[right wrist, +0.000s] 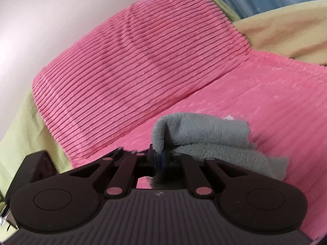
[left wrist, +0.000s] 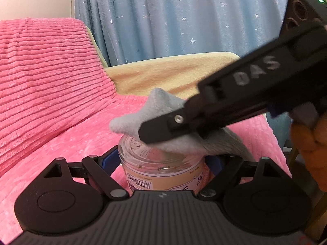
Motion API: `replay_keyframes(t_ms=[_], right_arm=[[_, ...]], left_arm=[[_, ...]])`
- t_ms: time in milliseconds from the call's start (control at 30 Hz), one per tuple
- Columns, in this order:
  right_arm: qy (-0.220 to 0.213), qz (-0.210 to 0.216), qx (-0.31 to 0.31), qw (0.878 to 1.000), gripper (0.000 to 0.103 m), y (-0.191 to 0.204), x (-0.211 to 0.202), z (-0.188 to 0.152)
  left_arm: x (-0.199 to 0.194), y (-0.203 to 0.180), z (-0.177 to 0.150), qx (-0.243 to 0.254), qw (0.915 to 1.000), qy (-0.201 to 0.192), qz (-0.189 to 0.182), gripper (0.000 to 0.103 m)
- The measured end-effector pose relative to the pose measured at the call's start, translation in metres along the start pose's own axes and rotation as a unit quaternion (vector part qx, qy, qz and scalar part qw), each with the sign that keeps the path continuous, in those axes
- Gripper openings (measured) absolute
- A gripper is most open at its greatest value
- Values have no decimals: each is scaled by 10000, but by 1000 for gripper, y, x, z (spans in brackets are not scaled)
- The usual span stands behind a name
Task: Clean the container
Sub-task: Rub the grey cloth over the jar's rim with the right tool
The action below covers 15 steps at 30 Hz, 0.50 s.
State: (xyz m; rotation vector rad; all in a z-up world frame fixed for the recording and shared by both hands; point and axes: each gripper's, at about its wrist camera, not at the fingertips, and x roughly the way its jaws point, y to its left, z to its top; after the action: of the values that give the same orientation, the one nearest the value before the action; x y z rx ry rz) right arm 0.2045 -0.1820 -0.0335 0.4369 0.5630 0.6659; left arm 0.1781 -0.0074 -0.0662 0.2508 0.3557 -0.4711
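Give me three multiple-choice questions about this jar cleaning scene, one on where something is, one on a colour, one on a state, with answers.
1. Where is the jar?
A. Between the left gripper fingers
B. On the floor
C. Behind the curtain

2. What colour is the cloth?
A. Yellow
B. Grey
C. Red

3. What state is the right gripper in?
A. Wide open
B. Shut on the cloth
C. Holding the jar

Answers: 1 A, the blue pads flank the jar's sides. 2 B, both views show grey fleece. 3 B, its fingers pinch a cloth fold.
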Motion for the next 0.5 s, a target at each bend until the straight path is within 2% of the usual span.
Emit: replay_keyframes(t_ms=[233,500], right_arm=[[-230,-400,-57,9989,2,-5,-7,4],[-335,-311,37,9989,3,-10,-16,3]], left_arm=[[-3,1,2,81,9999,51,-35,86],[-7,2,4,157,9997,158,-72,86]])
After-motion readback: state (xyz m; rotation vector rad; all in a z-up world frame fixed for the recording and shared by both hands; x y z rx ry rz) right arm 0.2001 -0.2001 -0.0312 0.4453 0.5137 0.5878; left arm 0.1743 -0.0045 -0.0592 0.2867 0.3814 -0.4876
